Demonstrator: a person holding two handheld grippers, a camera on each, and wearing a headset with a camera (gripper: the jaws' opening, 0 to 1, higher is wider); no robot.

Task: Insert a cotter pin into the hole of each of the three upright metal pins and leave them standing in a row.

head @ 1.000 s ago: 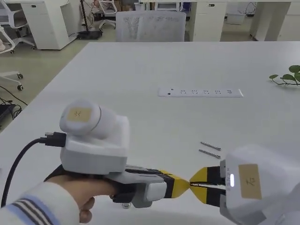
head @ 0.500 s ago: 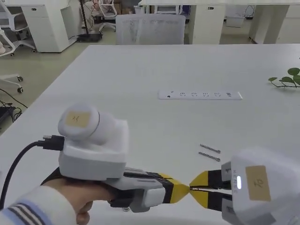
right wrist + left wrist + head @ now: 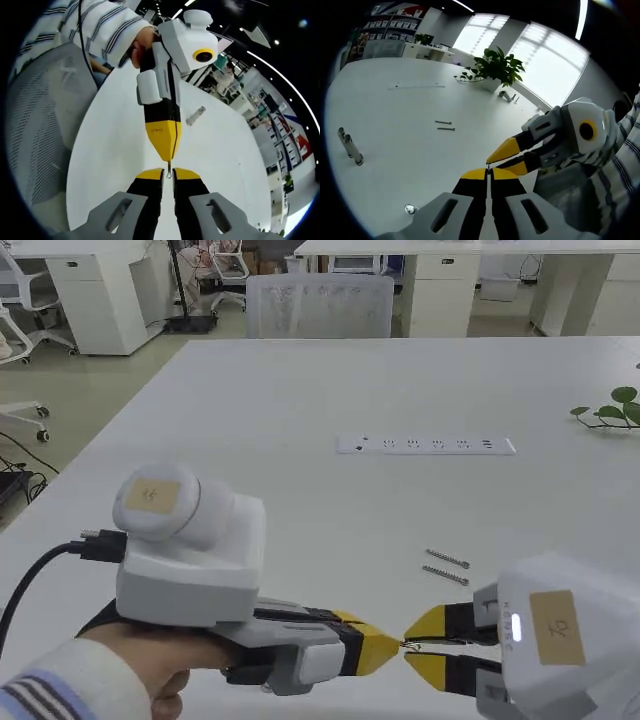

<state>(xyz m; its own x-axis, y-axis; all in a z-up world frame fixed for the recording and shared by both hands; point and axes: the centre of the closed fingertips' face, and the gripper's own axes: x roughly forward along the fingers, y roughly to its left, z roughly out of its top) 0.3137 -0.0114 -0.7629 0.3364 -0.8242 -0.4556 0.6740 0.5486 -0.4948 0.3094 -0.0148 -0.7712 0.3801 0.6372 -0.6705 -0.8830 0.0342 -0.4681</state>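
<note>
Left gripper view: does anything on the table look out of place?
Yes. The thick metal pins lie flat on the table at the left, not upright. Two thin pins also lie loose farther out.

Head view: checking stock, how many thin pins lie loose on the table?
2: one thin pin and another beside it, between the power strip and the right gripper. Others may hide behind it.

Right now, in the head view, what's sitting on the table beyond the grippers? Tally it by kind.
Thin metal pins: 2
Power strip: 1
Plant: 1
Total: 4
</note>
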